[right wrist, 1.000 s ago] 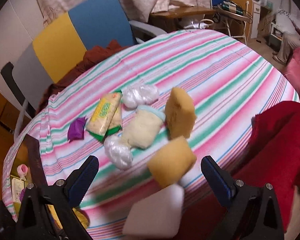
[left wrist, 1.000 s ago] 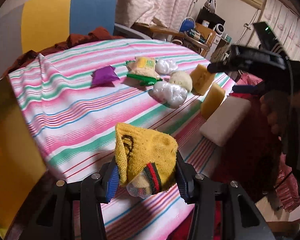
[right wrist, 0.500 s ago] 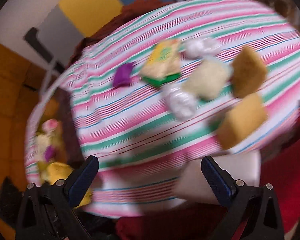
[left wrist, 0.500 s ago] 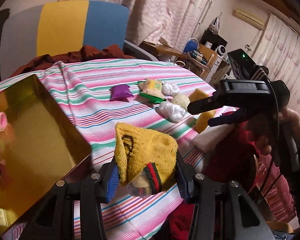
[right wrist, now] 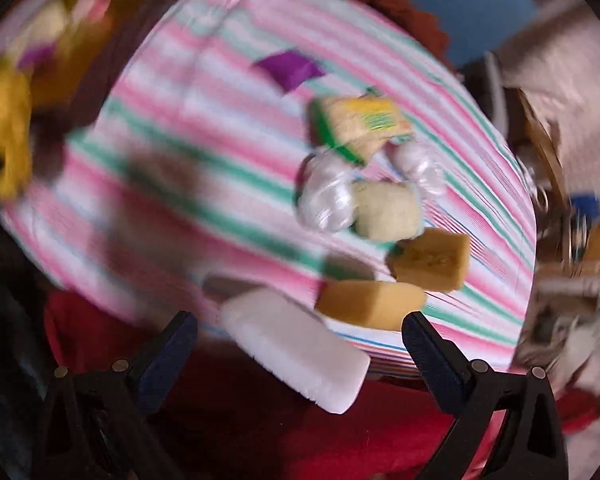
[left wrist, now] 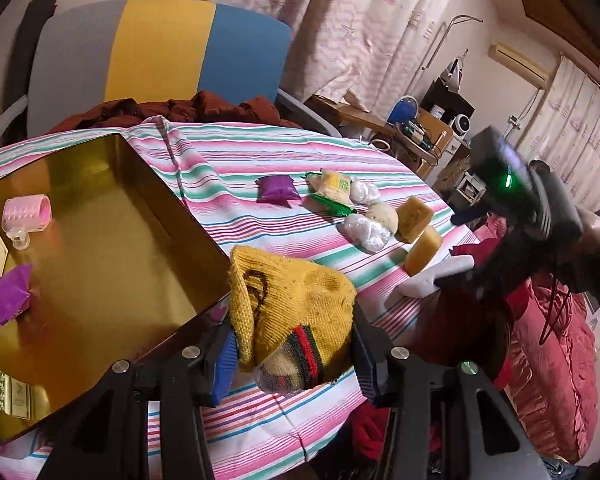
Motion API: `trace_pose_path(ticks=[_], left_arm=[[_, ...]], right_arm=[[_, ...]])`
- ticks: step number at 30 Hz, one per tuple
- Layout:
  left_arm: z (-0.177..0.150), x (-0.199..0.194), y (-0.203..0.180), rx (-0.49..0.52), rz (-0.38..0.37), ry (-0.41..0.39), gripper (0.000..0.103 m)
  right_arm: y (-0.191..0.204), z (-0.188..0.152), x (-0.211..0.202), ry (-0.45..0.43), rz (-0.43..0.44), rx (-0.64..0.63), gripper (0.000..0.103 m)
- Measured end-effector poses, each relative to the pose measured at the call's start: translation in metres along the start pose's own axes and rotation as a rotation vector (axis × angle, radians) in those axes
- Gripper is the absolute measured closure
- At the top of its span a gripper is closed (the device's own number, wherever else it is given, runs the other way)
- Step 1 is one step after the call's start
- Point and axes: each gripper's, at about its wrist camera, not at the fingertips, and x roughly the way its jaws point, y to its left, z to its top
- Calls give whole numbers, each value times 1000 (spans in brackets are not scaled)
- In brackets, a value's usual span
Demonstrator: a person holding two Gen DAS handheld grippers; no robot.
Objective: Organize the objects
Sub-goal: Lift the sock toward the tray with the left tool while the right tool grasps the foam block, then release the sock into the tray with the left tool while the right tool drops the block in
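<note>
Sock: mustard knit, red-green striped band.

Background: chair as landmark.
Grey, yellow, blue panels. Brown cloth heaped at its base; curtains right of it; cluttered desk further right; air conditioner above the desk.

– How many sponges on the table?
– Two yellow sponges, one white sponge.
– Purple pouches?
– Two: one on the cloth, one in the gold tray.
– Clear plastic bundles?
– Two.
</note>
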Motion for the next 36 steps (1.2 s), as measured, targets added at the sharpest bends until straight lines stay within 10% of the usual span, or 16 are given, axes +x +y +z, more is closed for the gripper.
trace_pose_path(ticks=[6,9,10,20,27,36], left_arm=[[0,1,2,-3,1,6,54],[0,2,4,-10,4,5,54],[0,2,4,-10,5,4,54],[1,1,8,-27,16,-5,54],[2,-18,23,-65,61,-45,54],[7,-70,88,-195,235,-148,54]], right_arm=[[9,0,35,108,-51,-84,4],[2,-2,44,112,-90,-78,63],[0,-4,44,105,-100,-74,67],[-23,8,-44,-245,-4,112,68],[5,65,-100,-494,250,213,67],[81,119,-120,-602,546,210,67]])
